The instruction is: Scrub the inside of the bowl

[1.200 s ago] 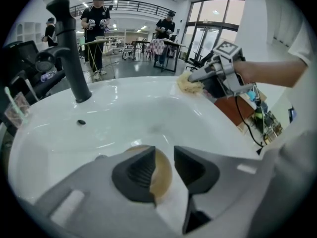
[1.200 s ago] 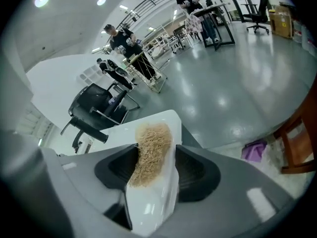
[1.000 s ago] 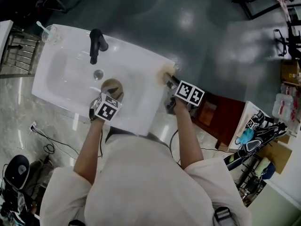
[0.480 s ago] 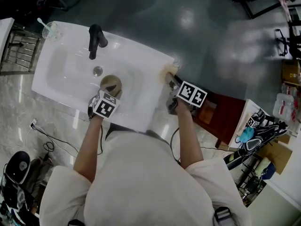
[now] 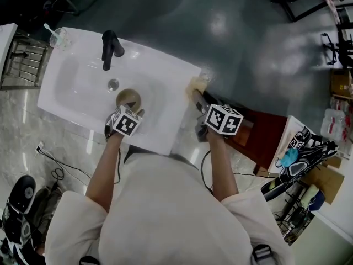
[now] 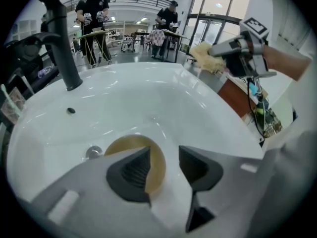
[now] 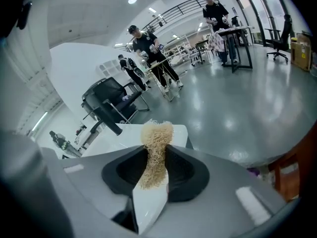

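**Asker:** Where is the bowl?

**Me:** The round tan bowl (image 5: 128,97) sits low in the white ceramic sink basin (image 5: 77,93). It is just on my side of the small metal drain (image 5: 113,84) and roughly in line with the black tap (image 5: 108,47). Its open side faces up, as far as I can tell.

**Asker:** Do you have hold of it?

**Me:** No. My left gripper (image 6: 166,168) points steeply down over the bowl's near edge. Its jaws have just been opening and now stand wide. In the left gripper view the bowl's rim shows in the gap, close by the pad at that view's left. Neither pad presses on it.

**Asker:** And your other one?

**Me:** My right gripper (image 7: 157,165) has just been closing its jaws, which are now narrow and pinch a straw-coloured fibrous scrub pad (image 7: 157,135). The pad's tuft sticks out past the tips. In the head view the pad hangs over the right end of the sink's surface, outside the basin and well apart from the bowl.

**Asker:** Anything else on that surface?

**Me:** A clear cup (image 5: 58,37) with a pale stick in it stands at the far left corner.
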A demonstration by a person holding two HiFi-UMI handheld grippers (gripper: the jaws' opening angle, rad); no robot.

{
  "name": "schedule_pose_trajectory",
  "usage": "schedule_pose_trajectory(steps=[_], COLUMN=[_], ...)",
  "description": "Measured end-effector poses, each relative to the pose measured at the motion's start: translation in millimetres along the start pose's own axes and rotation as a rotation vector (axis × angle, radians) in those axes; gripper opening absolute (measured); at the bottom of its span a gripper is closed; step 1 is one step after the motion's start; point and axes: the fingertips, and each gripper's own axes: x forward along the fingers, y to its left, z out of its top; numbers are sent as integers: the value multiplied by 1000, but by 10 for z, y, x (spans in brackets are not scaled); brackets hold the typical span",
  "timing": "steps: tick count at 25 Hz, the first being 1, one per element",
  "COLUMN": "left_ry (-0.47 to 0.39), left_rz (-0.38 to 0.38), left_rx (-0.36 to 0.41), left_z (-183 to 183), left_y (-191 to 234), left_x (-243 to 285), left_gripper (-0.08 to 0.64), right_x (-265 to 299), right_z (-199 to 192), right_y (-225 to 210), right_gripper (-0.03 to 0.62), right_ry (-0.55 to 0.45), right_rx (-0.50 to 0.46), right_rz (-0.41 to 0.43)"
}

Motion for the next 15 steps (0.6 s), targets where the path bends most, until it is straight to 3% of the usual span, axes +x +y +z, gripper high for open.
schedule_pose_trajectory(steps=[5,9,13,15], left_ry=[98,206,212,211], left_rz=[2,-47,-17,-9], left_rx=[18,11,2,-6], left_z=[-157,-279,-226,-213], left_y=[19,-13,86,121], left_x=[256,436,471,476], left_gripper=[183,187,92,80], right_x=[-161,-315,-368,-369], right_z=[9,4,5,21], right_y=[246,399,469,491], right_gripper=[117,117,117,117], right_ry=[-1,-12,-17,-17], right_rx=[-84,-125,-145,-155], right_rz=[33,63,78,86])
